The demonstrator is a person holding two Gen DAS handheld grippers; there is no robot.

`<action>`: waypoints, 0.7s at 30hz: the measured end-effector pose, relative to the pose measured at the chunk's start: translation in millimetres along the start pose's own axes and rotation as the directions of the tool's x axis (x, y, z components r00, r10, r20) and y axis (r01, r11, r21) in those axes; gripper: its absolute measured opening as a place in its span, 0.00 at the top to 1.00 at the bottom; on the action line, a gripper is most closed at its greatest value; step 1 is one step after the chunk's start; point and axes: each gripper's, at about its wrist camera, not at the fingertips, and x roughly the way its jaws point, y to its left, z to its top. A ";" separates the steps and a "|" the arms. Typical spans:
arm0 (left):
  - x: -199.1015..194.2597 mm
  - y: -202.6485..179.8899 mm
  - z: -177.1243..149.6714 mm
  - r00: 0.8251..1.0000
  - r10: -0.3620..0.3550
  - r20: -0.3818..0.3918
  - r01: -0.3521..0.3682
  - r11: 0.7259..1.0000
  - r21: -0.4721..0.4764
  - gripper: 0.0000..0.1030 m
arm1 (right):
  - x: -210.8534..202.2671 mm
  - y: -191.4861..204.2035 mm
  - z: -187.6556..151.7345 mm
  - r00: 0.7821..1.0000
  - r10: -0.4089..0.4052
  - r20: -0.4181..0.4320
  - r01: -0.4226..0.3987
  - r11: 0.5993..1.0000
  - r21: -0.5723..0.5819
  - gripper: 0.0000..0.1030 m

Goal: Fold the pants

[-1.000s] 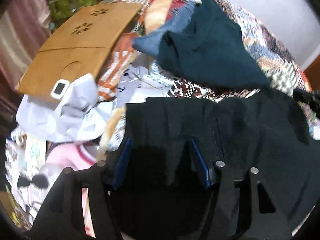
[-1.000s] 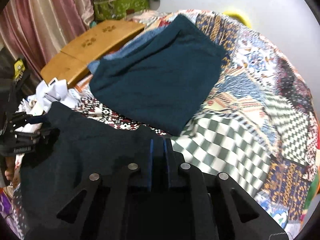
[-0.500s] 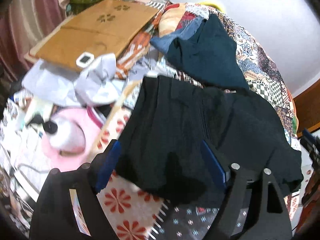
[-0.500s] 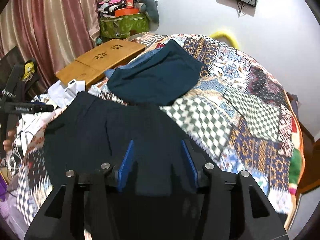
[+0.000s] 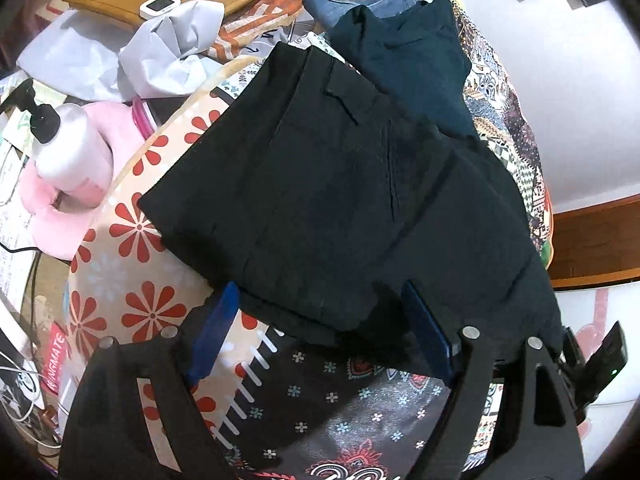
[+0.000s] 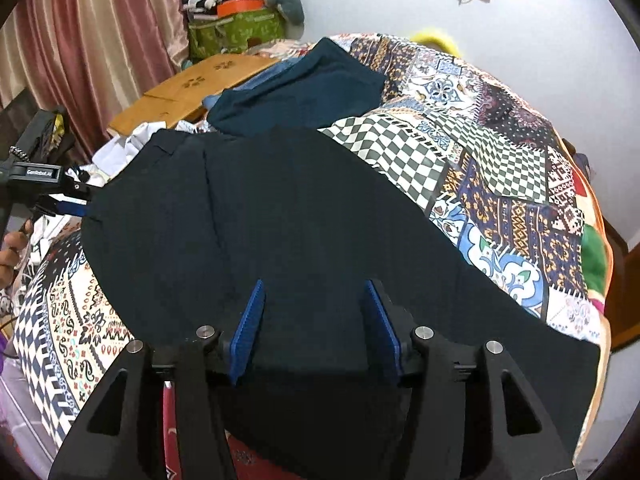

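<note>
**Me:** Looking down both wrists, I see the black pants spread flat on the bed, their near edge lying along the bed's near edge, just ahead of both my grippers.

**Partner:** Are you holding them?

**Me:** No. My left gripper stands wide, its blue pads either side of the near-left corner of the cloth without pressing it. My right gripper is opening at this moment; black fabric lies between the pads, but they are off it.

**Partner:** Which way do the pants run?

**Me:** As I judge it, the long axis runs across me, along the bed's near edge from my left gripper to my right. A fold line shows across the cloth in the left wrist view, so I think one fold is made.

**Partner:** And behind them?

**Me:** A dark teal garment lies toward the bed's far edge, touching or just overlapping the far side of the pants; I cannot tell which. A wooden board sits at the far-left corner.

**Partner:** Which hand leads next?

**Me:** Each is near its own end, so an end-to-end fold could start from either.
</note>
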 end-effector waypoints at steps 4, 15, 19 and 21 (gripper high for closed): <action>0.5 1.5 8.2 0.999 -0.031 0.010 0.031 0.999 -0.027 0.25 | 0.9 -1.5 -3.4 1.000 0.017 0.003 -0.017 1.000 0.019 0.51; -4.1 -0.6 10.6 0.991 0.081 0.108 -0.079 0.997 -0.018 0.87 | 0.5 -3.3 -8.9 0.999 0.045 0.008 -0.046 0.997 0.056 0.51; -37.7 -16.8 6.6 0.950 0.168 0.262 -0.190 0.980 0.061 0.91 | 0.7 -4.6 -8.5 0.999 0.045 0.006 -0.045 0.997 0.058 0.50; -61.4 -22.9 5.0 0.912 0.205 0.355 -0.251 0.964 0.091 0.91 | 1.0 -5.7 -8.7 0.999 0.042 0.003 -0.042 0.997 0.062 0.48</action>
